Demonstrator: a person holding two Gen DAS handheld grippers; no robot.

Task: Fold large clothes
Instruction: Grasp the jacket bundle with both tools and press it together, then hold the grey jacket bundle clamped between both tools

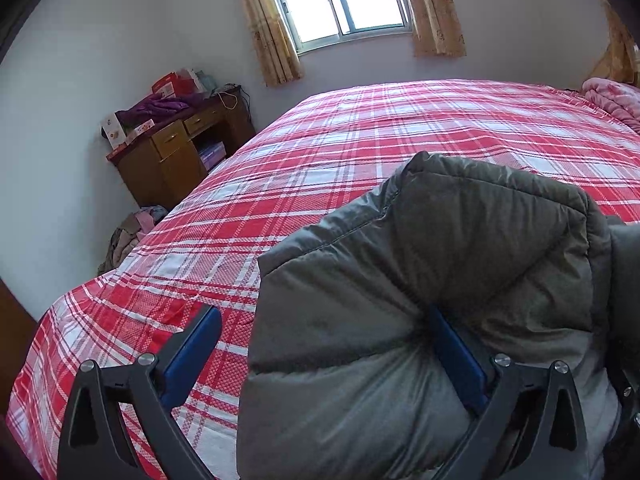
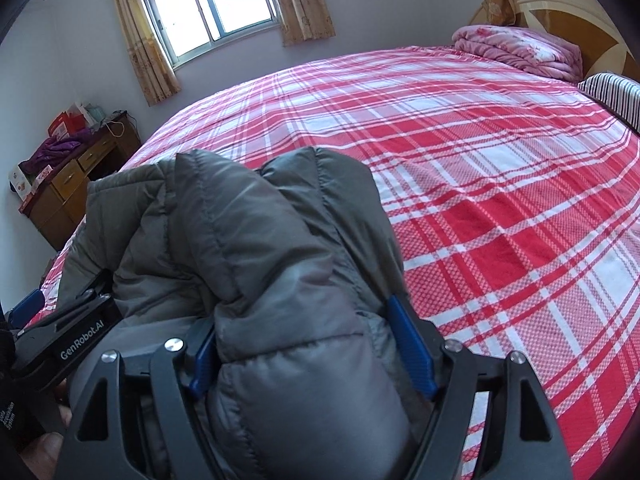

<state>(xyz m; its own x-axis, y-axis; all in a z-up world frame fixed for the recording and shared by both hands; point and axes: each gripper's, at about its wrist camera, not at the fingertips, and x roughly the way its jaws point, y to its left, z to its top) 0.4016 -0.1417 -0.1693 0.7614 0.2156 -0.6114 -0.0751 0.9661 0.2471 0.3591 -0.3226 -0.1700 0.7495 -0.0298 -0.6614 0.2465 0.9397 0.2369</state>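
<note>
Grey puffer jacket (image 2: 256, 248) — bunched and raised above the near edge of the bed (image 2: 500, 208), held between both tools, its padded bulk filling the lower part of each wrist view. Right gripper (image 2: 312, 352): jaws clamped around a thick padded roll, blue pads pressing both sides of it. Left gripper (image 1: 320, 356): jaws stand wide; the right pad is buried in a fold of the jacket (image 1: 420, 280), the left pad sits clear over the bedcover, so whether it truly pinches anything cannot be told. Judgement: the garment is gathered at two points along one edge so it can be lifted and laid flat on the plaid cover for folding; folding proper appears not yet done.

Surroundings: folded pink quilt (image 2: 520, 50) at the head of the bed, well apart from the jacket. Wooden desk (image 1: 176, 152) against the far wall — drawers shut, contents unseen; purple clothing (image 1: 156, 108) and boxes piled on top; an open shelf holds something bluish, unidentifiable
</note>
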